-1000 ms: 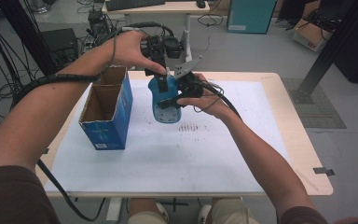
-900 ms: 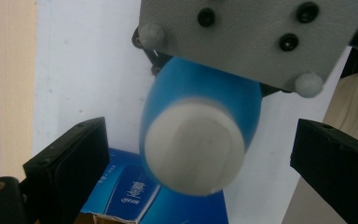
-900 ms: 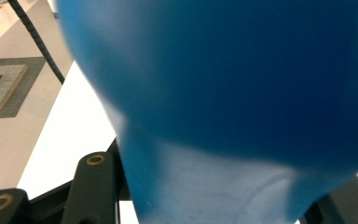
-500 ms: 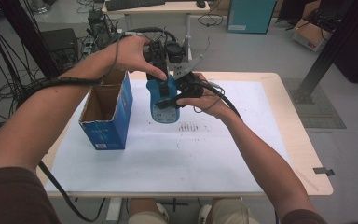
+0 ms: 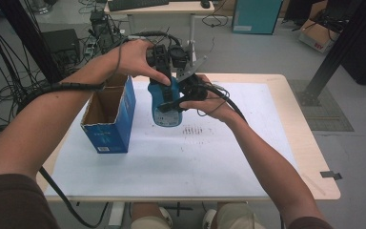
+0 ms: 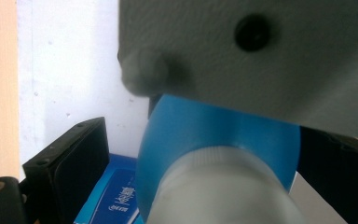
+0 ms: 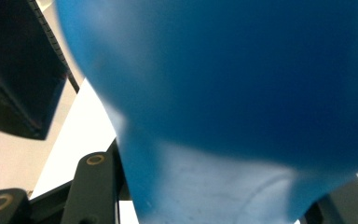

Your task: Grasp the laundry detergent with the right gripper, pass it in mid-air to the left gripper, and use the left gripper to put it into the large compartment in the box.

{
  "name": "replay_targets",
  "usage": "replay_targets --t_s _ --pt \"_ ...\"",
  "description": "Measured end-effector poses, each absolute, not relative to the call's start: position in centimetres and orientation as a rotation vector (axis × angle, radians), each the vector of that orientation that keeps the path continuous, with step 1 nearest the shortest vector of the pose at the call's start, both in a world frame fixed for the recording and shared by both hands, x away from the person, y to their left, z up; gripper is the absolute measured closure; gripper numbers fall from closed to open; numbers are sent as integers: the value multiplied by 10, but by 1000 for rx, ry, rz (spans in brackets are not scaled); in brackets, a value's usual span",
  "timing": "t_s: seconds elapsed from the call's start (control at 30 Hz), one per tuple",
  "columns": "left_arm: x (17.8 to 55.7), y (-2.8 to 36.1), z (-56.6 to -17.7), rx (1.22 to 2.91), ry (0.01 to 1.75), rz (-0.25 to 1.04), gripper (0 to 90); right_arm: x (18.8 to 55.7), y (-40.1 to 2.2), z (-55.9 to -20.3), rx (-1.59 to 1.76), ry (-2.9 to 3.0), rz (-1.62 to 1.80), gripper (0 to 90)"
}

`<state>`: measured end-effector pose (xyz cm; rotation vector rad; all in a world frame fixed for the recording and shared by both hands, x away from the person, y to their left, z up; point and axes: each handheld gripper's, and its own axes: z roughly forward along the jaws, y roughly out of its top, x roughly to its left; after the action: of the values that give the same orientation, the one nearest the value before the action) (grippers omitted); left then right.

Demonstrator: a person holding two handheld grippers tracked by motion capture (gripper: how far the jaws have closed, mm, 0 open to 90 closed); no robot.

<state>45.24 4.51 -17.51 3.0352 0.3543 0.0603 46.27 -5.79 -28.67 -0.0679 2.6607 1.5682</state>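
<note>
A blue bottle (image 5: 165, 113) hangs upright above the white sheet, just right of the box. My right gripper (image 5: 170, 102) is shut across its body, and the blue wall (image 7: 237, 93) sits between the jaws of my right gripper (image 7: 214, 203). My left gripper (image 5: 164, 76) comes down on the bottle's top from above. In the left gripper view the bottle's blue shoulder and pale neck (image 6: 214, 140) lie between the jaws of my left gripper (image 6: 205, 191). A gap shows beside the left jaw, so the left gripper reads as open.
An open blue cardboard box (image 5: 109, 119) stands at the left of the white sheet (image 5: 195, 157); its printed side (image 6: 116, 196) shows under the bottle. The right gripper's grey plate (image 6: 261, 56) hangs close over the left gripper's camera. Cables trail off the table's left side.
The left hand has shifted slightly over the bottle's top. The bottle and the right gripper have stayed almost where they were.
</note>
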Motion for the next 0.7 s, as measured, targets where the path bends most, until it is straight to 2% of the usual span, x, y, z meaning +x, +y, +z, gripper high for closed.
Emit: replay_targets --t_s 0.7 --pt "451 42 -176 3022 356 60 48 466 -60 -289 -97 2640 1546 444"
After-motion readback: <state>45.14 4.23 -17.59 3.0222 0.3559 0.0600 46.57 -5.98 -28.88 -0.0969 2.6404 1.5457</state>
